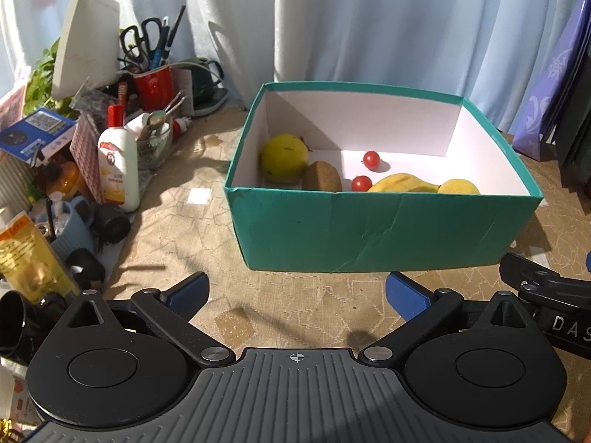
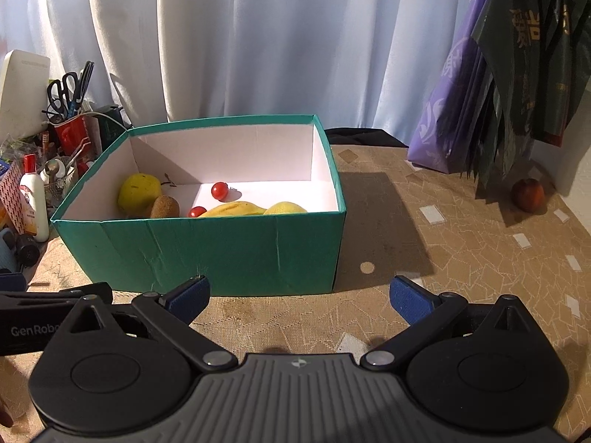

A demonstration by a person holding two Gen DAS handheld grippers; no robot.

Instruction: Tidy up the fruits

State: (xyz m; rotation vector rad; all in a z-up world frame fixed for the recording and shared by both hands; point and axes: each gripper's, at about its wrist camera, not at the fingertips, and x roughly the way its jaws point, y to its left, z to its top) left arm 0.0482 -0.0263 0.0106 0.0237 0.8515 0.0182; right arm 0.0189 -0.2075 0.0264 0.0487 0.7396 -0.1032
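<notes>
A teal cardboard box (image 1: 369,236) (image 2: 221,251) stands on the table and holds a yellow-green pear (image 1: 284,157) (image 2: 138,192), a kiwi (image 1: 323,177) (image 2: 165,206), two cherry tomatoes (image 1: 371,159) (image 2: 219,190), a banana (image 1: 402,183) (image 2: 236,208) and a lemon (image 1: 458,186) (image 2: 290,208). A red apple (image 2: 528,194) lies on the table at the far right. My left gripper (image 1: 297,295) is open and empty just in front of the box. My right gripper (image 2: 300,297) is open and empty before the box's right front corner.
Clutter fills the left side: a white lotion bottle (image 1: 118,170), a red cup (image 1: 153,86) with scissors and pens, tubes and small jars. Purple and dark bags (image 2: 491,85) hang at the right. A curtain (image 2: 258,37) backs the table.
</notes>
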